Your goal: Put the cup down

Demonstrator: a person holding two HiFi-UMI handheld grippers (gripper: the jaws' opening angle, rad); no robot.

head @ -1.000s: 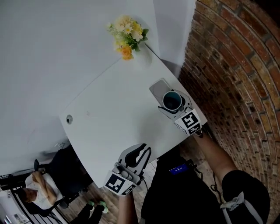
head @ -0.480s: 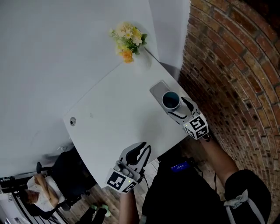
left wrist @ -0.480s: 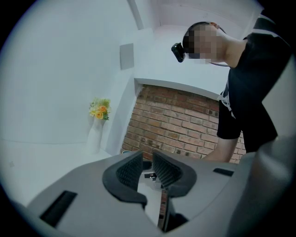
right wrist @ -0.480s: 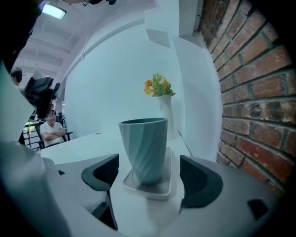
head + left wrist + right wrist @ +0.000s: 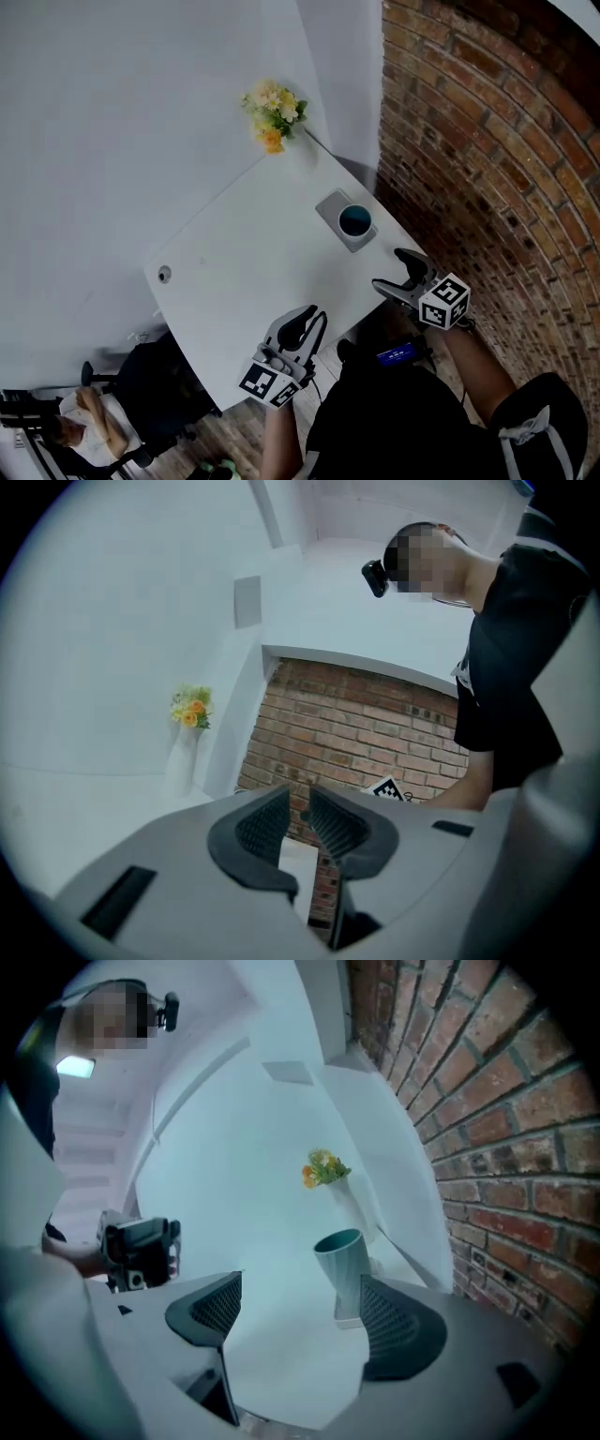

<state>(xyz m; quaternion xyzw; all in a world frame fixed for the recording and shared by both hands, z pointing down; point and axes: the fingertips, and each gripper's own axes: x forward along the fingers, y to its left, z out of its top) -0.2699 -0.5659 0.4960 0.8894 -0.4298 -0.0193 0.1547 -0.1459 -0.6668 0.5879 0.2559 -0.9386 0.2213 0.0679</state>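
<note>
I am holding the right hand-held gripper [image 5: 391,270] with its jaws spread wide and nothing between them. The right gripper view is showing the cup [image 5: 342,1260] beyond the jaws, close to the right-hand one. The head view is showing this hand-held gripper off the desk's [image 5: 253,253] near edge, apart from the cup [image 5: 354,221].

The left hand-held gripper [image 5: 305,323] is hanging over the same edge. Its own view is showing the jaws drawn almost together, with only a sliver between them and gripping nothing. That view is not catching the cup at all, only the brick wall [image 5: 375,724] and the flower vase [image 5: 190,705].

From above, the cup is showing just a round, dark teal mouth, and it is standing upright on a grey square pad [image 5: 335,208] by the desk's brick-wall side. The right gripper view is giving its side: pale teal, widening towards the rim, with the flower vase [image 5: 324,1168] behind it.
</note>
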